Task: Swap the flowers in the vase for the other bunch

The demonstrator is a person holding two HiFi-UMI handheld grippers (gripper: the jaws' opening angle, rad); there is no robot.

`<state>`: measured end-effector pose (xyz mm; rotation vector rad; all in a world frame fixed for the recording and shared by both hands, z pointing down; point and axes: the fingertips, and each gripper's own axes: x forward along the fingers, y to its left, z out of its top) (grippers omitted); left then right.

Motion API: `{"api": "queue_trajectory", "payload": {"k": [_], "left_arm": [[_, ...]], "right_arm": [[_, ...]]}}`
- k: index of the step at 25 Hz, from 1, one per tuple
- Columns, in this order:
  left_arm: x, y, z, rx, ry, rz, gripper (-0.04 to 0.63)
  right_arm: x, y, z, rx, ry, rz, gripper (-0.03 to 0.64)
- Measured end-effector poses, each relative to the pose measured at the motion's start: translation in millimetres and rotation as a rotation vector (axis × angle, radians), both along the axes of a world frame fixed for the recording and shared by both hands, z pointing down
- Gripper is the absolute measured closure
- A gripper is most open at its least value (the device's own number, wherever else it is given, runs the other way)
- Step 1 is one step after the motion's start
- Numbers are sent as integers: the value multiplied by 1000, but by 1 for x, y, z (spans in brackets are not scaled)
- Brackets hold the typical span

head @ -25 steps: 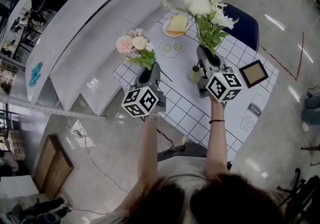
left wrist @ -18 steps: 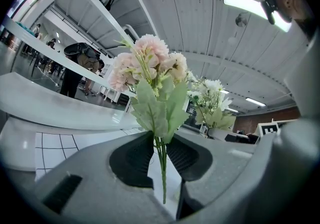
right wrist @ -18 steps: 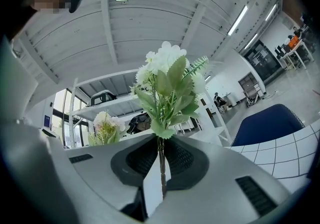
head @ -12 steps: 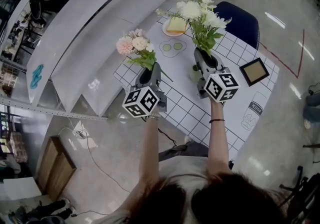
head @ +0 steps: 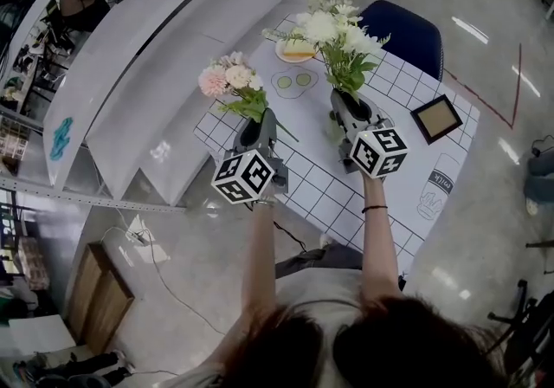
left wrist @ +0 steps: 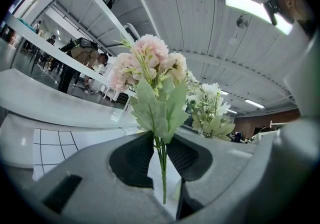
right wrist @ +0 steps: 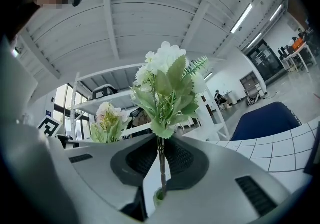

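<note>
White bunch (head: 333,31) clamped by stem in right gripper (head: 344,100), stem end at mouth of vase (head: 332,128). Pink bunch (head: 229,79) pinched in left gripper (head: 257,125), well aside. Stem best held vertical, lowered slowly, released only once seated.

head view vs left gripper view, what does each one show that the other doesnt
Only the head view: the wood-framed picture, the plate of yellow food and the dark blue chair.

Only the left gripper view: the left gripper seen close, jaws pinching the thin green stems, and the ceiling strip lights.

Both: the pink artificial flower bunch, the white artificial flower bunch and the white checked tablecloth.
</note>
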<state>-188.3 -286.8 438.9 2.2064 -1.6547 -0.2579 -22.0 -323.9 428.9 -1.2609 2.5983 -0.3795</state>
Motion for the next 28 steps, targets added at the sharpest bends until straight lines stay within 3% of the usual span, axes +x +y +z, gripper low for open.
{"api": "queue_trajectory", "payload": {"k": [28], "left_arm": [[-11, 14, 8, -14, 49, -29, 518]], "right_arm": [[-7, 16, 32, -48, 105, -22, 574]]}}
